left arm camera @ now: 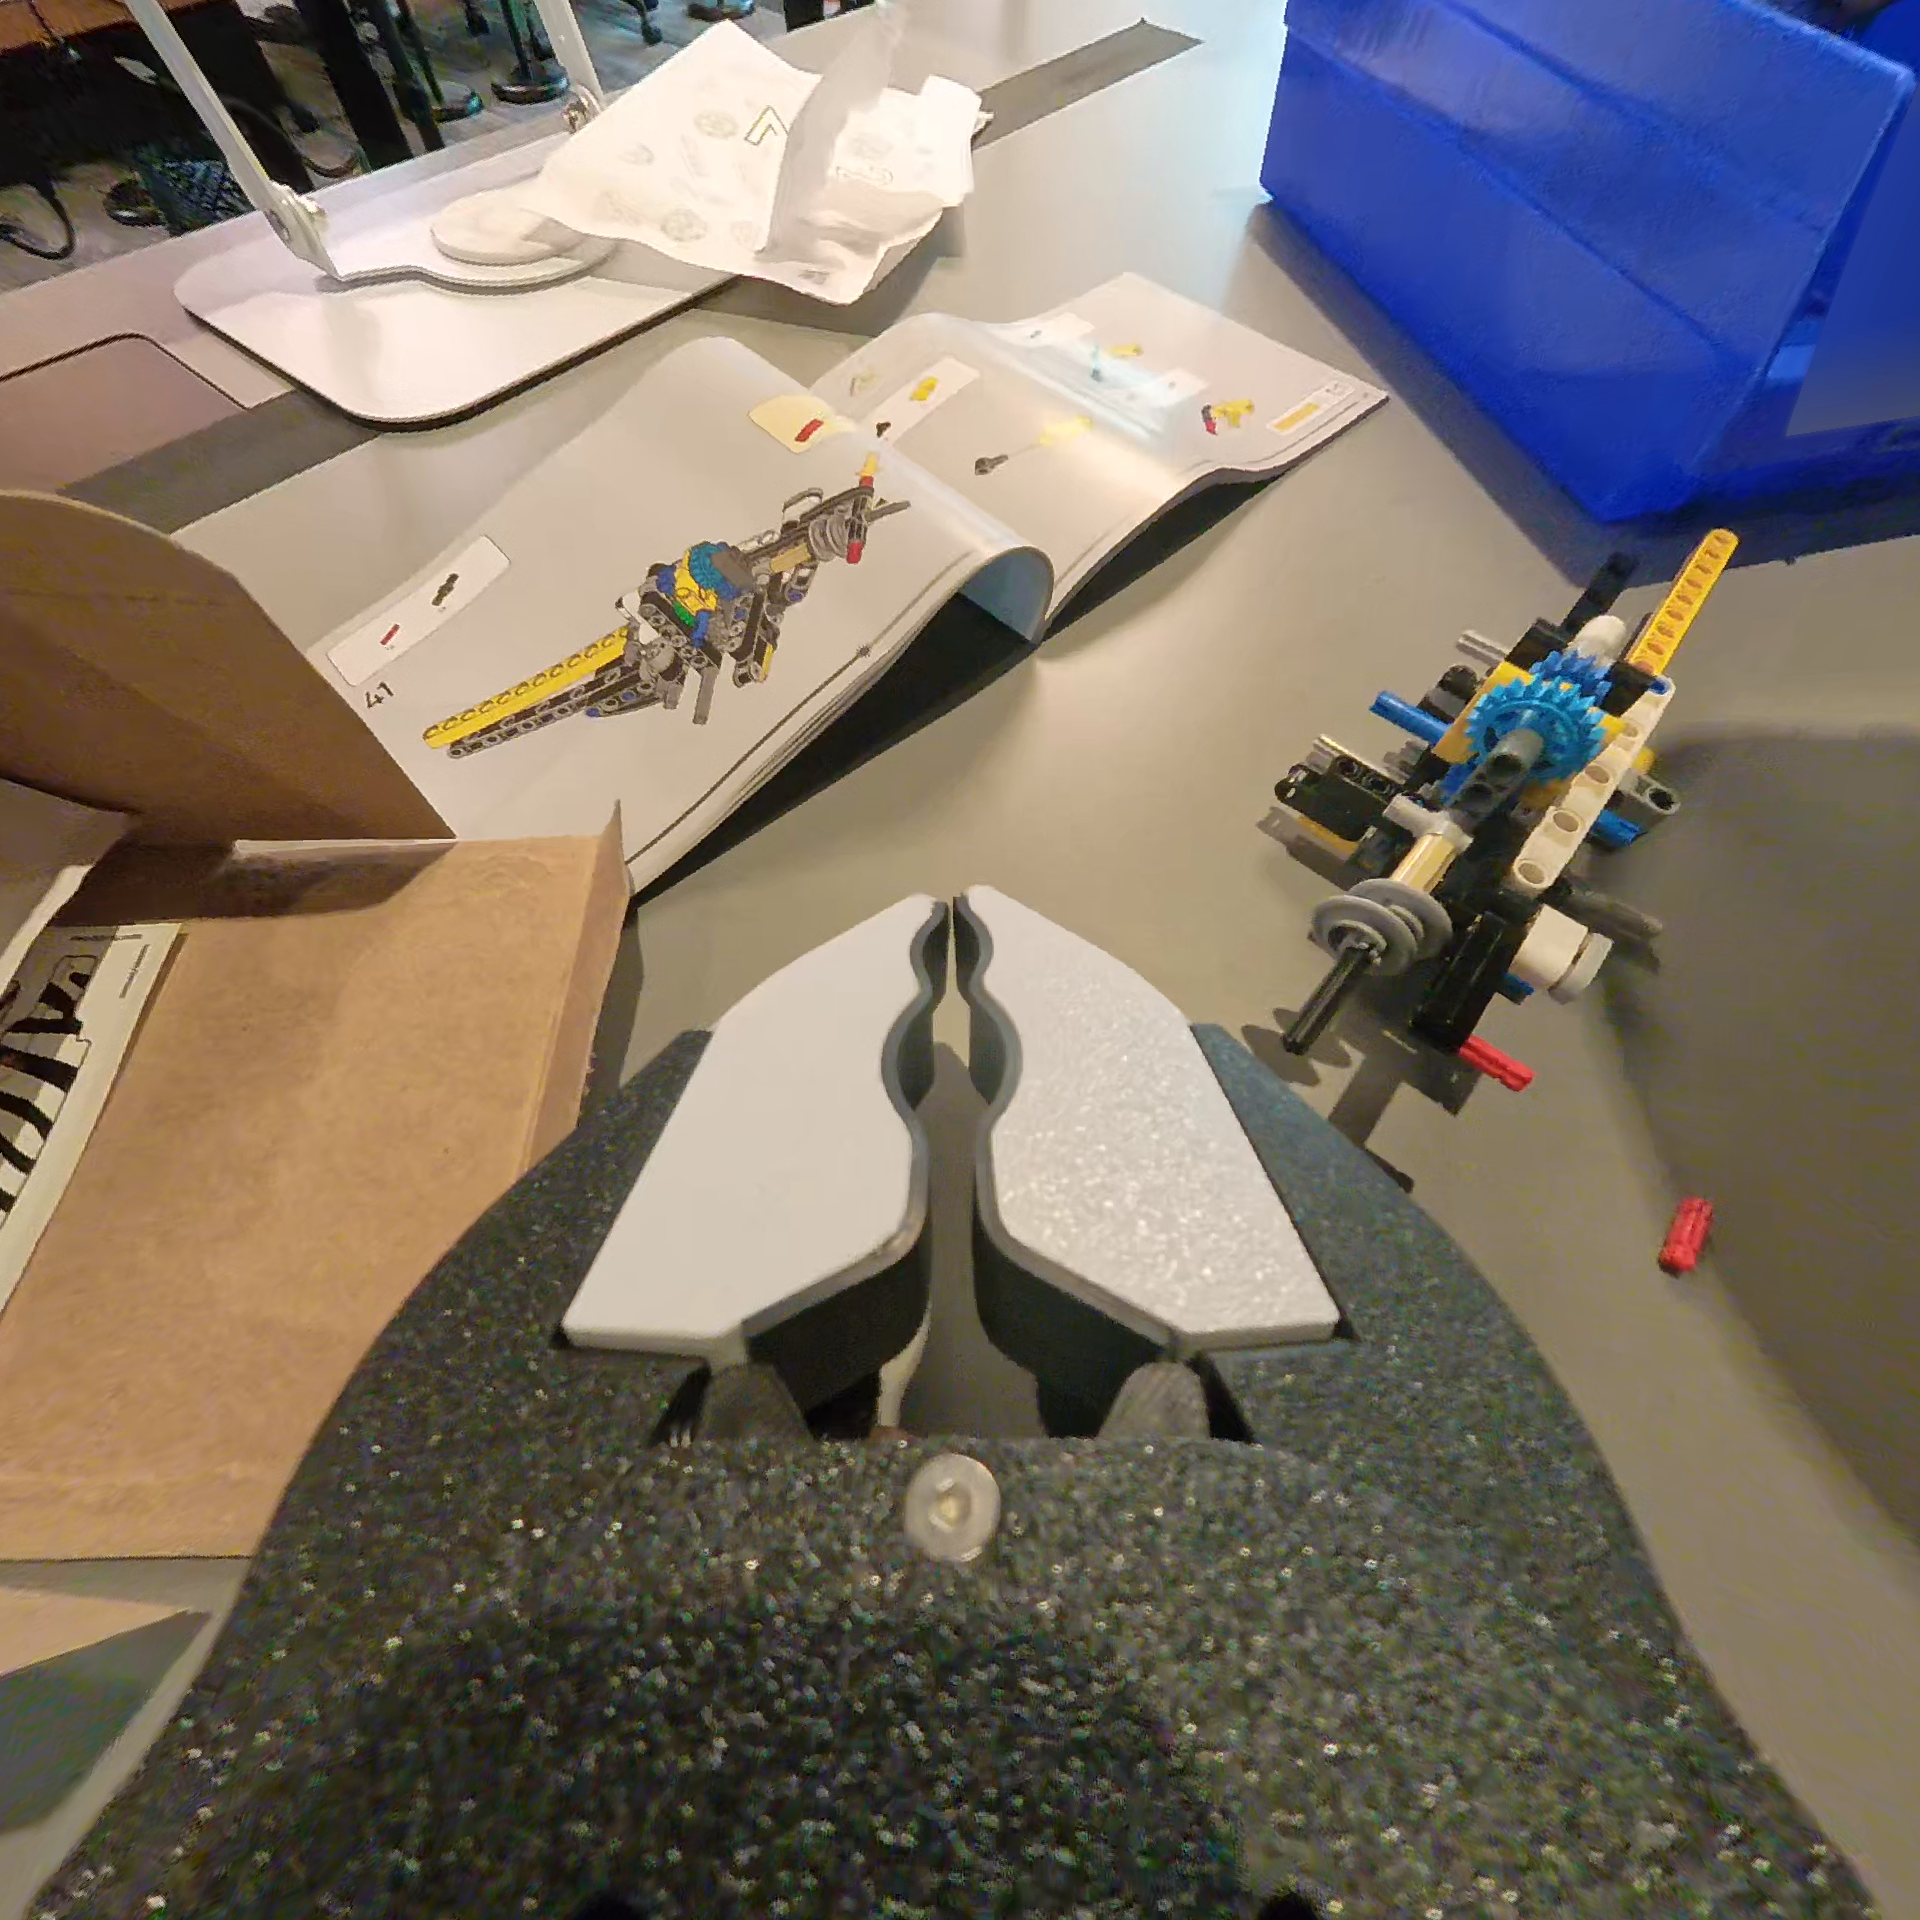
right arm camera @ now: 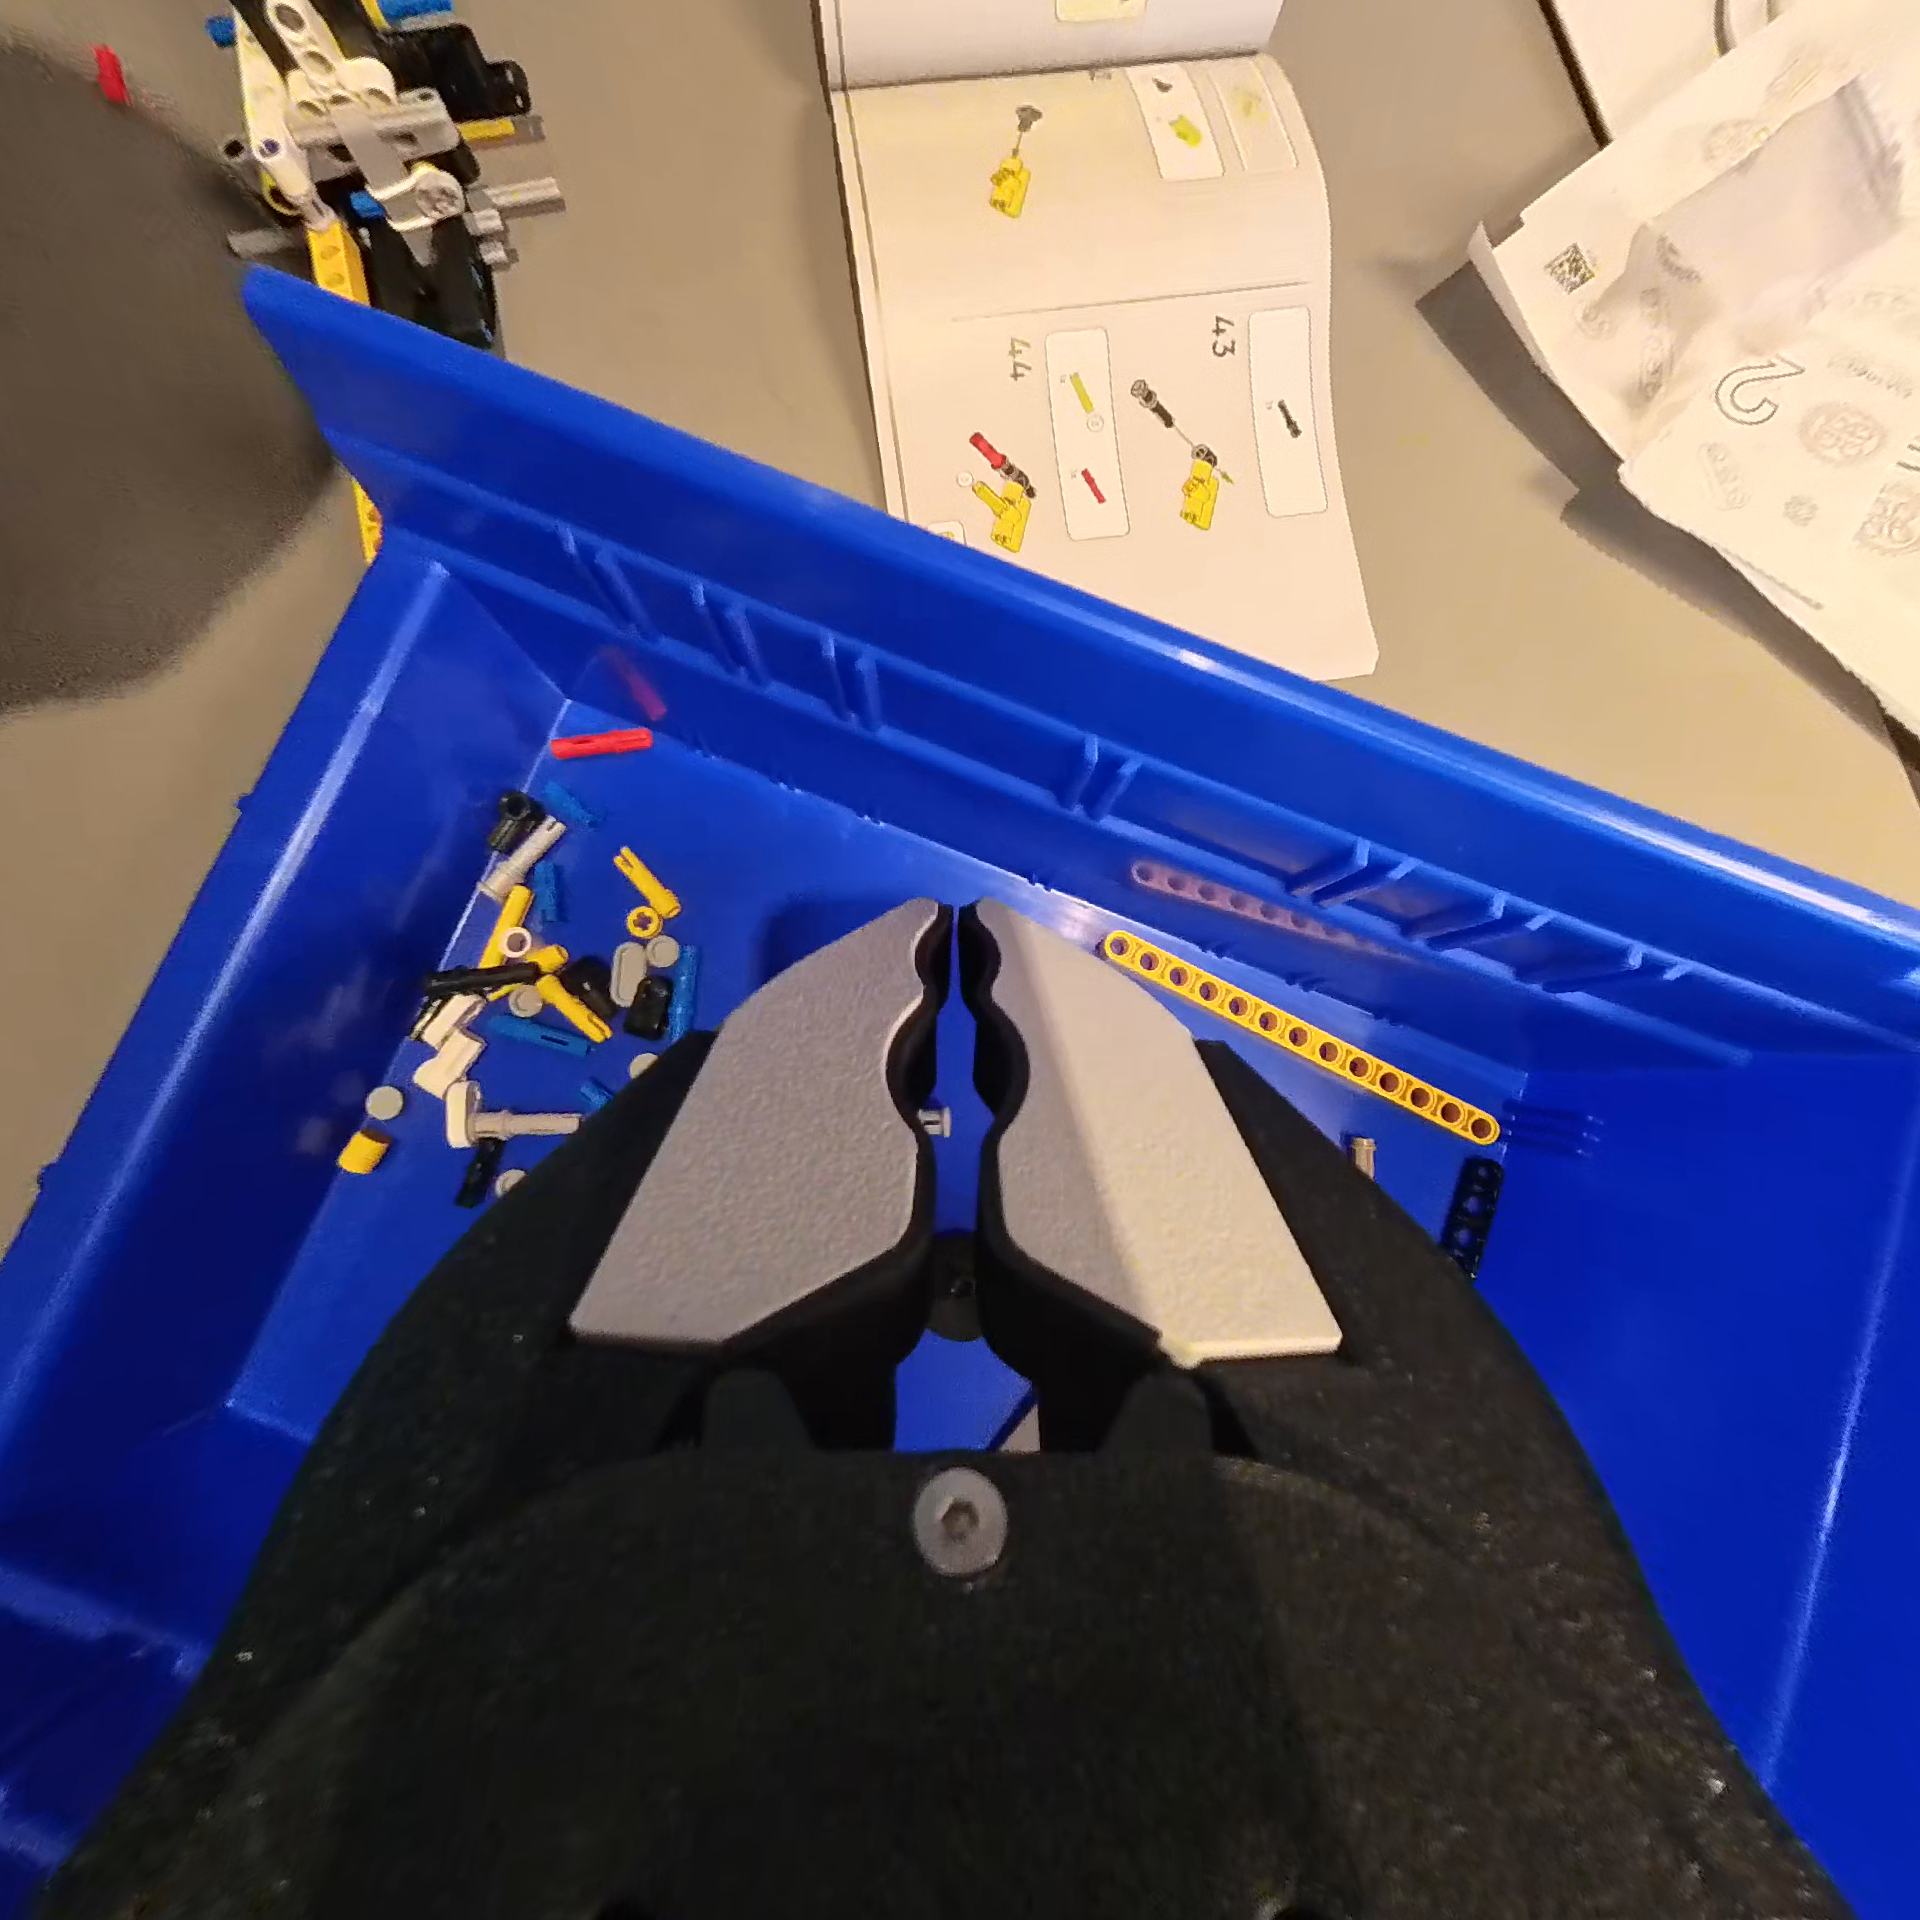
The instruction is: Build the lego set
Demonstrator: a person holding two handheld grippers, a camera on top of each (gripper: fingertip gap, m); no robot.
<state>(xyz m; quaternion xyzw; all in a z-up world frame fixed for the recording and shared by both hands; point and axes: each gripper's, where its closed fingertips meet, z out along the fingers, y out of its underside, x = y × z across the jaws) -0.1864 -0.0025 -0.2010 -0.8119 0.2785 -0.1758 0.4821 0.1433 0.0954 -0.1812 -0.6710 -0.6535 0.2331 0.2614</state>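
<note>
A grey table carries the whole scene, with dark chair and desk legs crowding the room's far edge behind it. On its right side stands a large blue plastic bin; the right gripper hangs inside it, angled down toward the bin floor, its grey fingers pressed together at the tips on nothing. A brown cardboard box sits at the left, just beside the left gripper, which is held low over bare tabletop, pointing forward, fingertips closed and empty. An open instruction booklet lies ahead of it, with a white lamp base and crumpled paper bags farther back. The half-built lego model, black, white and yellow with a blue gear, rests on the table between booklet and bin. In the bin lie a long yellow beam against the far wall and a scatter of small pins and connectors to the left. A loose red pin lies near the model.
</note>
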